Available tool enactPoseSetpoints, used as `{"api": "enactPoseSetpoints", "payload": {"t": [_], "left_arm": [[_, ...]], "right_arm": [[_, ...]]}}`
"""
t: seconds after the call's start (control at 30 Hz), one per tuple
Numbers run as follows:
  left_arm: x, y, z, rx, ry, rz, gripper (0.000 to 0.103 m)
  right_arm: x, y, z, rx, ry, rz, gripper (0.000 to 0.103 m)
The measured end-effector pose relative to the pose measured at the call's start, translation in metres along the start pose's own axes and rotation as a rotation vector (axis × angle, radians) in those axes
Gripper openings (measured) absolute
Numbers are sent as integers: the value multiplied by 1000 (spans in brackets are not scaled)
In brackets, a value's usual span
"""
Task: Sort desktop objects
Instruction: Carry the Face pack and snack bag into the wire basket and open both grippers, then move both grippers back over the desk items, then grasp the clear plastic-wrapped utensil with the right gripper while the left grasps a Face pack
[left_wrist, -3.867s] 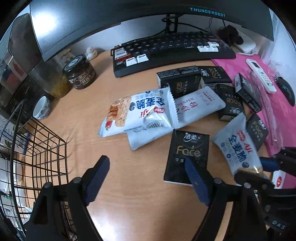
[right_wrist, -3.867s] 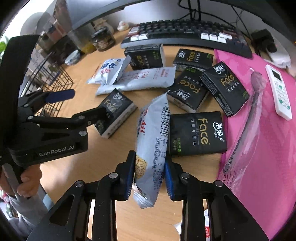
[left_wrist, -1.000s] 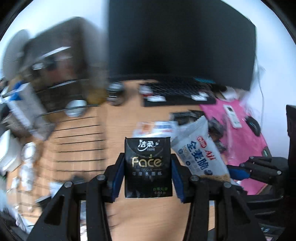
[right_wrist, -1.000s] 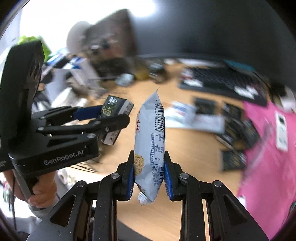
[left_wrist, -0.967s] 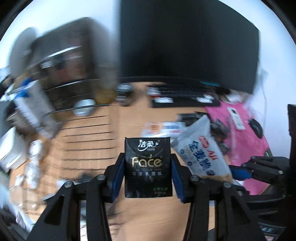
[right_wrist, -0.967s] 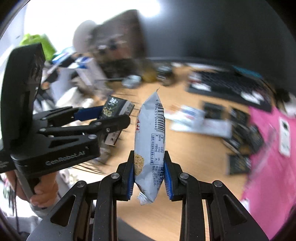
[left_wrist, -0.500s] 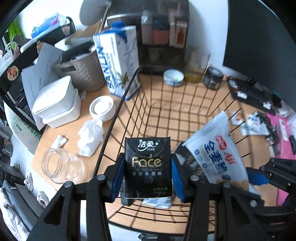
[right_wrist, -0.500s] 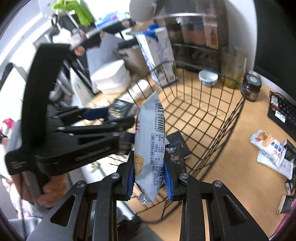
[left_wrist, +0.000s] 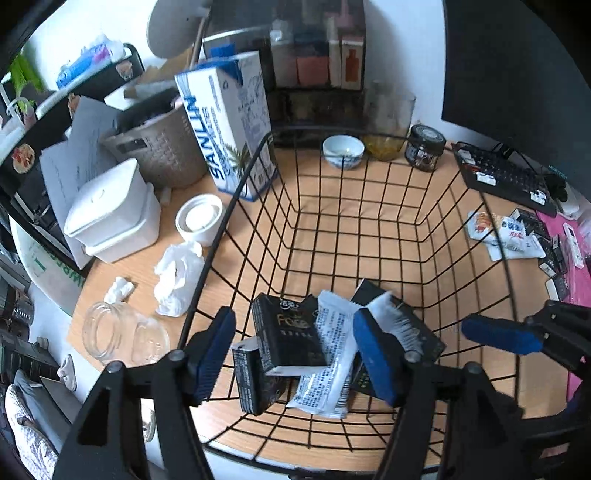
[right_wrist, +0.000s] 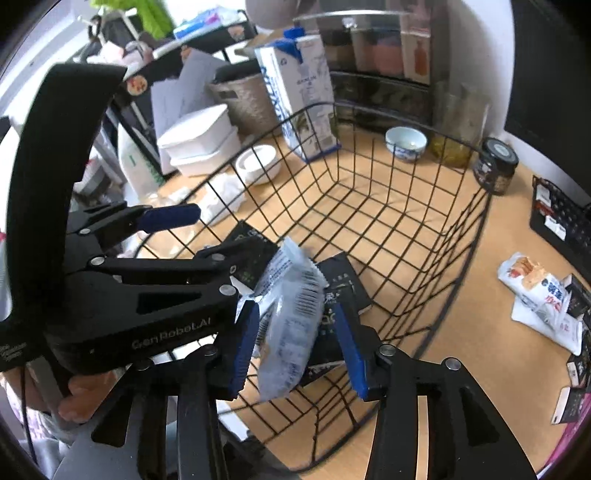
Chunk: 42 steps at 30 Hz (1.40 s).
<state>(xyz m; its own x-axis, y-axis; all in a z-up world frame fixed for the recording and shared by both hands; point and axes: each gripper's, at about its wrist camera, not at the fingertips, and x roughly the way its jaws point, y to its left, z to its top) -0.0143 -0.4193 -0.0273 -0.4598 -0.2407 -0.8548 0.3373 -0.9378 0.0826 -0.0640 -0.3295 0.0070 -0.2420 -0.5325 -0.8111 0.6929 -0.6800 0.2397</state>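
Note:
Over the near end of the black wire basket (left_wrist: 236, 192), my left gripper (left_wrist: 295, 354) is opening. The black Face tissue pack (left_wrist: 288, 332) has left its pads and lies tilted on other black packs and a white packet (left_wrist: 328, 365) in the basket. My right gripper (right_wrist: 297, 350) is opening too, above the same corner of the basket (right_wrist: 484, 206). Between its fingers the white-and-blue snack packet (right_wrist: 291, 328) hangs tilted and blurred, loose from the right pad. In the right wrist view my left gripper (right_wrist: 207, 240) is close on the left.
A milk carton (left_wrist: 229, 125), stacked white boxes (left_wrist: 110, 210), a white dish (left_wrist: 199, 221), crumpled tissue (left_wrist: 181, 273) and a glass jar (left_wrist: 122, 336) crowd the basket's left. Behind it are a bowl (left_wrist: 343, 151) and dark jar (left_wrist: 424, 147). The keyboard (left_wrist: 506, 177) and loose packets (left_wrist: 502, 236) are to the right.
Both grippers swung from the desk to above the basket, then their jaws spread. The tissue pack dropped out of the left jaws into the basket; the snack packet tipped over and slipped loose in the right jaws.

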Motion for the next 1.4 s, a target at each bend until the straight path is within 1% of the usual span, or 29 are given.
{"api": "enactPoseSetpoints", "payload": {"t": [0.1, 0.17, 0.27, 0.33, 0.4, 0.53, 0.57, 0.6, 0.63, 0.67, 0.7, 0.77, 0.8, 0.87, 0.93, 1.03, 1.17, 1.23, 1.37, 1.4], "left_arm": [[-14, -12, 3, 2, -26, -25, 71], [-26, -28, 6, 29, -45, -26, 71], [-41, -58, 10, 81, -79, -35, 72], [-48, -86, 12, 123, -96, -57, 75], [-48, -113, 11, 165, -103, -79, 75], [-32, -183, 6, 268, -82, -174, 75], [-25, -201, 5, 288, -72, -191, 75], [-18, -217, 3, 308, -59, -198, 75], [-10, -236, 2, 331, -46, -204, 75], [-5, -248, 1, 339, -48, -213, 75], [-1, -263, -1, 354, -57, -225, 75], [9, -295, -5, 426, -43, -233, 75], [14, -307, -6, 452, -36, -240, 75], [23, -329, -8, 491, -18, -250, 75], [30, -345, -9, 525, -2, -261, 75], [39, -361, -9, 561, 10, -265, 75], [51, -378, -7, 599, 24, -274, 75], [57, -386, -7, 621, 26, -260, 75], [57, -393, -10, 667, 17, -272, 75], [54, -395, -12, 683, 15, -283, 75]], "right_arm": [[-27, -8, -4, 22, -53, -6, 45], [-44, -19, -8, 43, -87, -11, 45], [-71, -47, -23, 89, -123, -37, 46], [-83, -68, -33, 125, -129, -60, 46], [-100, -102, -49, 183, -137, -105, 46], [-130, -167, -87, 302, -152, -219, 46], [-138, -191, -101, 350, -152, -264, 46], [-143, -207, -110, 388, -152, -298, 46], [-148, -230, -124, 451, -148, -354, 46], [-150, -243, -131, 487, -147, -379, 46], [-152, -263, -142, 537, -146, -402, 46], [-152, -299, -157, 613, -134, -431, 46], [-150, -310, -161, 645, -128, -444, 46], [-147, -339, -171, 710, -120, -439, 46], [-145, -353, -174, 744, -118, -432, 46], [-135, -369, -172, 765, -112, -385, 46], [-120, -375, -165, 755, -90, -378, 46], [-115, -377, -165, 756, -81, -369, 46], [-111, -377, -165, 738, -73, -367, 46], [-111, -375, -164, 731, -65, -374, 38]]}}
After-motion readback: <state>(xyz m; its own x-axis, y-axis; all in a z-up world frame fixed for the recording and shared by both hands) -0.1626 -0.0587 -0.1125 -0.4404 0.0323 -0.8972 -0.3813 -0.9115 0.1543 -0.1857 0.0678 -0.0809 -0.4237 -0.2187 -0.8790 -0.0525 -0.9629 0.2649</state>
